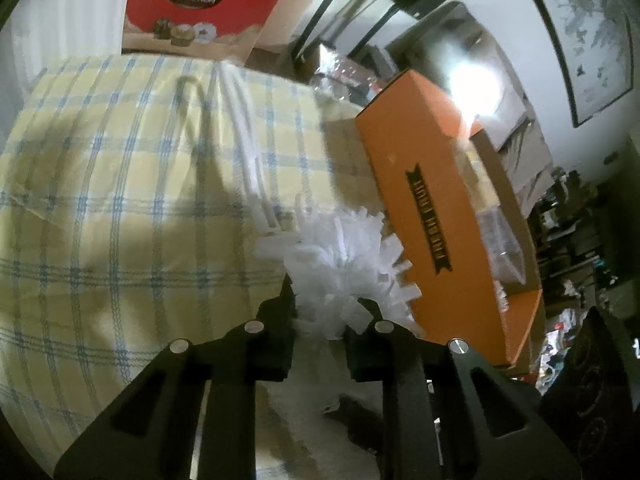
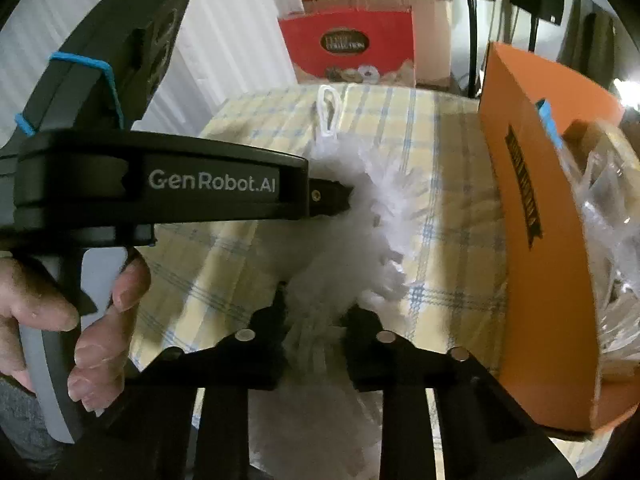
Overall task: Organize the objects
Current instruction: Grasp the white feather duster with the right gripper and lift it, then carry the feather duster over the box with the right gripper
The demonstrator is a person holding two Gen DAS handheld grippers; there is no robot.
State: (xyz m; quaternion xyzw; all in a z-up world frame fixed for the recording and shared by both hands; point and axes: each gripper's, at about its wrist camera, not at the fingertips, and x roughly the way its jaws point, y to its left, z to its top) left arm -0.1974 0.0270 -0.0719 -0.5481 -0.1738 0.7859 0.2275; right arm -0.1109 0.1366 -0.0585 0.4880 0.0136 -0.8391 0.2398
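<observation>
White fringed bundle (image 1: 344,268) lies just beside the orange box (image 1: 448,216) on the checked cloth (image 1: 100,184); through the left wrist camera the left gripper (image 1: 320,320) pinches its near end. Through the right wrist camera the right gripper (image 2: 316,316) pinches the bundle (image 2: 360,232) too, beside that box (image 2: 536,240). Judged step: gathering it; next, lift together into the box.

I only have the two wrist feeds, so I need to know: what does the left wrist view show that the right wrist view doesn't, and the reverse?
Left wrist only: a framed picture on the wall and cluttered shelves at right.
Right wrist only: the left gripper from the side, the hand holding it, and clear plastic inside the orange box.
Both: the white fringed bundle pinched by both sets of jaws, its cord loop, the orange box, the checked tablecloth and the red box.
</observation>
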